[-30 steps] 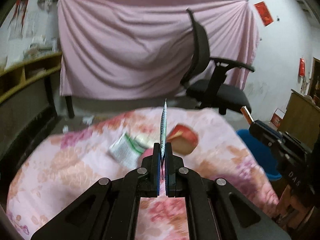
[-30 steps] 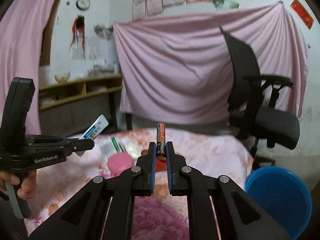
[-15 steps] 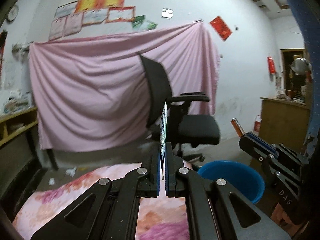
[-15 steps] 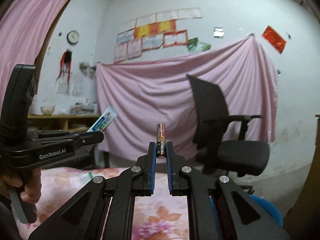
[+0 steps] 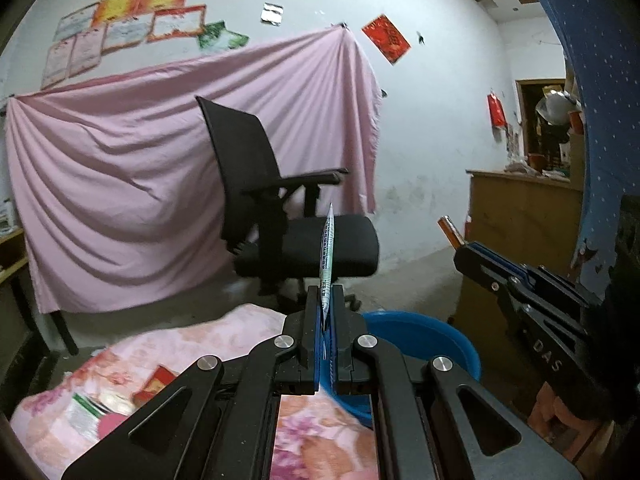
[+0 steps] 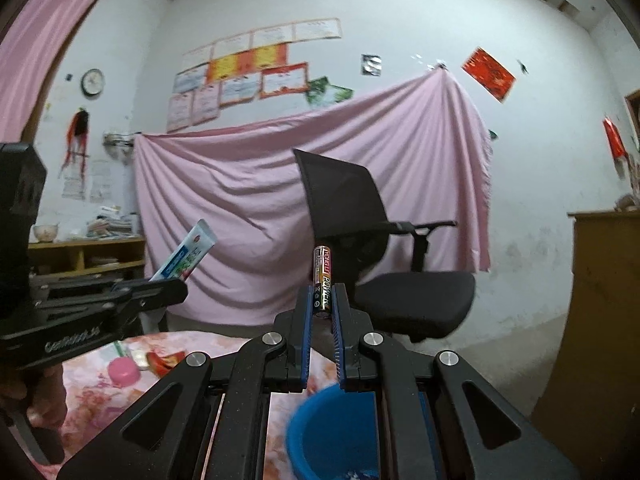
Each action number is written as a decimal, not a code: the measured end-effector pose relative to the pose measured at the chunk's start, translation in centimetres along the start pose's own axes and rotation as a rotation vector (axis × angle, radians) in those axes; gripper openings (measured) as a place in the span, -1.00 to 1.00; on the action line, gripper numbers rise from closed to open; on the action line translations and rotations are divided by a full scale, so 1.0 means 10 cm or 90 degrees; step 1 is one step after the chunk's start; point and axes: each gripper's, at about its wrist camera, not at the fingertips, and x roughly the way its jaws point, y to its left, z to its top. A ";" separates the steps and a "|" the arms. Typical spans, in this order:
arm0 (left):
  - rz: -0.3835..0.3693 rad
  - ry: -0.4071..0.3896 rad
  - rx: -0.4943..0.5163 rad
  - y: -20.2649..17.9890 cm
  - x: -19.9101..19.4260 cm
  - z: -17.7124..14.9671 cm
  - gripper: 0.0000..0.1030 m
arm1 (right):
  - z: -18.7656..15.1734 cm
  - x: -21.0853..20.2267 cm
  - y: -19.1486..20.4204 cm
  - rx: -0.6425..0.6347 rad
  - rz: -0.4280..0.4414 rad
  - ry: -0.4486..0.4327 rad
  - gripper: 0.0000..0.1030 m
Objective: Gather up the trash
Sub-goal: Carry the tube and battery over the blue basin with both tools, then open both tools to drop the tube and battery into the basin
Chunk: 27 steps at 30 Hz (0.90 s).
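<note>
- Left hand-held gripper [image 5: 325, 307] pinched tight on a thin, flat sachet [image 5: 327, 256], seen edge-on, standing up from the black fingers.
- Right hand-held gripper [image 6: 323, 304] squeezed on a small round battery [image 6: 322, 284], shiny, with red and gold bands, upright between blue ridged pads.
- Round blue plastic tub [image 6: 332, 432] just below the right hand-held gripper, smooth inside.
- Soft flowery pink cloth [image 5: 192, 344] spread low on the left, with a pink round lid [image 6: 123, 372], a red wrapper [image 5: 158, 382] and a green-white packet [image 5: 84, 412] lying on it.
- Black mesh office chair [image 5: 280, 216] behind, in front of a wrinkled pink sheet [image 5: 120, 184] hung on the wall.
</note>
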 end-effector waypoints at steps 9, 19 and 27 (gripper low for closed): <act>-0.045 0.056 -0.011 -0.26 0.39 -0.05 -0.96 | -0.17 0.08 -0.28 0.029 -0.045 0.070 -0.84; -0.081 0.154 -0.079 -0.20 0.78 -0.20 -0.95 | -0.35 0.23 -0.47 0.064 -0.061 0.132 -0.84; -0.093 0.203 -0.120 -0.15 0.90 -0.31 -0.49 | -0.40 0.25 -0.56 0.090 -0.077 0.160 -0.82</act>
